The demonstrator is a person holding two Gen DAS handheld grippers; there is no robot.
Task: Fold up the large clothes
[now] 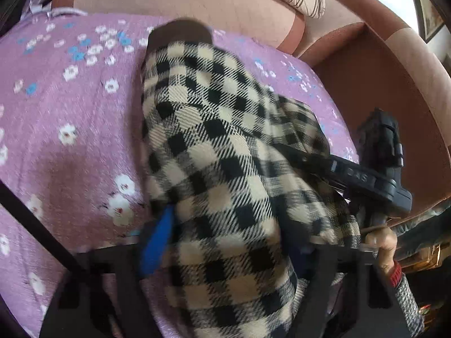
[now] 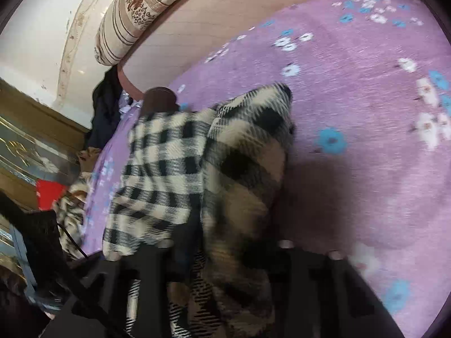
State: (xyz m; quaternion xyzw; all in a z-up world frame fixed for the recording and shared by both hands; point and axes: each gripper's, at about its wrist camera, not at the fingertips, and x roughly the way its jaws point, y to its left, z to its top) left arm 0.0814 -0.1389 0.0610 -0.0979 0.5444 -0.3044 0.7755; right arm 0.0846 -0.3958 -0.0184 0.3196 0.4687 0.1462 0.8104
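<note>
Legible text, one item: the letters "DAS", pale on black, on the body of the right gripper point(image 1: 363, 178), seen from the left wrist, just beside the checked garment point(image 1: 225, 169). More letters before "DAS" are hidden by cloth. Nothing else readable.

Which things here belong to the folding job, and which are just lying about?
In the job:
checked garment
left gripper
right gripper
purple floral sheet

Lying about:
striped bolster
dark clothing
red item
</note>
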